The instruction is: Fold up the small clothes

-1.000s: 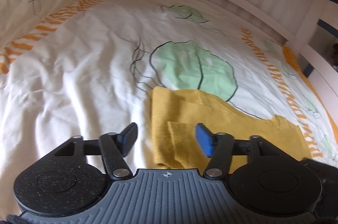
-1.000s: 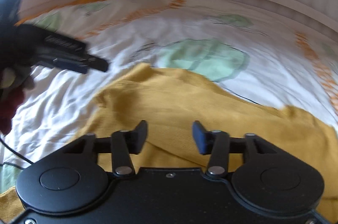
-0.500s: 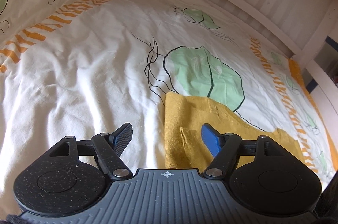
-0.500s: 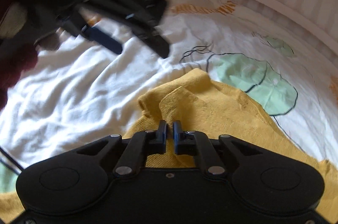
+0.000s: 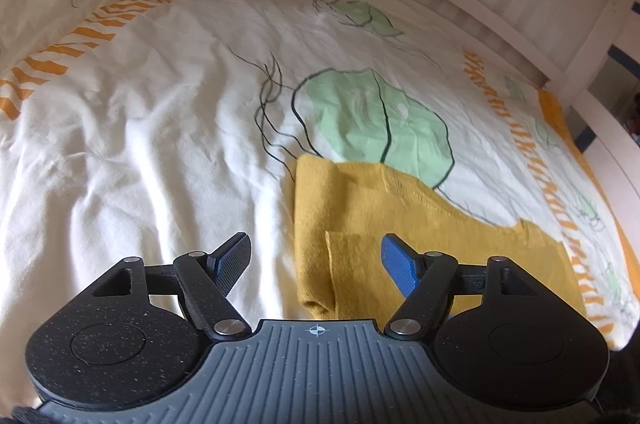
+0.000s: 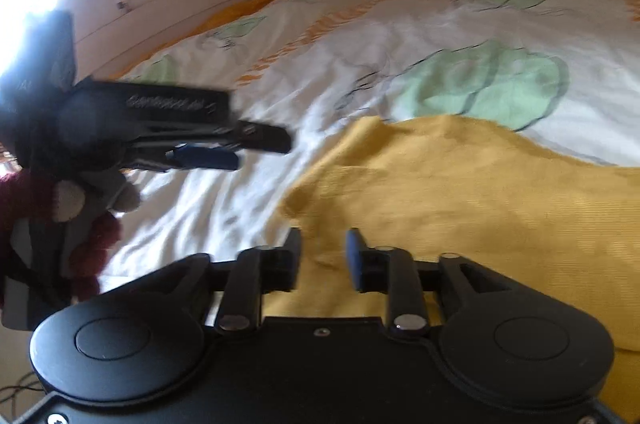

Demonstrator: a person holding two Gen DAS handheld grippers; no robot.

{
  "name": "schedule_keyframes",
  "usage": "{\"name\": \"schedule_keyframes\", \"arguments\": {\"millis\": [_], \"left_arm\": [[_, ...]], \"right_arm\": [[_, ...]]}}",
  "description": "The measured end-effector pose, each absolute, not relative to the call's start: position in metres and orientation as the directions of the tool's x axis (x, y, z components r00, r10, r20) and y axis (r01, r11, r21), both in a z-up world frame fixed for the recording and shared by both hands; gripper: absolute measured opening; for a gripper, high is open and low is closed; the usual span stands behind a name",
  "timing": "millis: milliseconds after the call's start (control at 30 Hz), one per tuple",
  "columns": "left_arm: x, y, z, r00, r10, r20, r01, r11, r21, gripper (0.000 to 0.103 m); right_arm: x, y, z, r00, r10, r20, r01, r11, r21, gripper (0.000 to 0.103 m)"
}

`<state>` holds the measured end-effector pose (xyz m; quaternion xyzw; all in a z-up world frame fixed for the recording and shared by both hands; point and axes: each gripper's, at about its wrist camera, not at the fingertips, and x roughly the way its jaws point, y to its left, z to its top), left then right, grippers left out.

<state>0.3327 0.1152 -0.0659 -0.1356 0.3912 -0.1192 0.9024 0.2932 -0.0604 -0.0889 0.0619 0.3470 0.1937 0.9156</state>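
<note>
Lying flat on the bed cover (image 5: 168, 128), a mustard-yellow knit garment (image 5: 384, 224) is shown partly folded, with one narrow panel turned over along its left edge in the left wrist view. The left gripper (image 5: 316, 264) is held just above that folded edge with its jaws standing wide apart and nothing between them. The right gripper (image 6: 323, 258) is held low over the same garment near a rumpled corner; its jaws are opening, and no cloth is pinched between them, the fabric lying beneath. The garment is judged light, soft and limp: it is expected to drape and sag when lifted, and to cling slightly to the cotton cover. A hold is best taken at a hem corner or along a doubled edge, where the layers give the pads more to bite. Raised lettering is seen on the side of the left gripper in the right wrist view, but it is too blurred to be read.
</note>
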Motion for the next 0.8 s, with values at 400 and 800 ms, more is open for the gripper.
{"name": "schedule_keyframes", "arguments": {"millis": [400, 800], "left_arm": [[0.33, 0.082, -0.088, 0.586, -0.338, -0.736, 0.204, 0.941, -0.27, 0.071], [0.331, 0.075, -0.103, 0.526, -0.348, -0.776, 0.215, 0.937, -0.275, 0.071]], "right_arm": [[0.305, -0.165, -0.092, 0.794, 0.019, -0.607, 0.043, 0.995, 0.088, 0.048], [0.307, -0.165, -0.095, 0.785, -0.045, -0.618, 0.071, 0.997, 0.018, 0.048]]}}
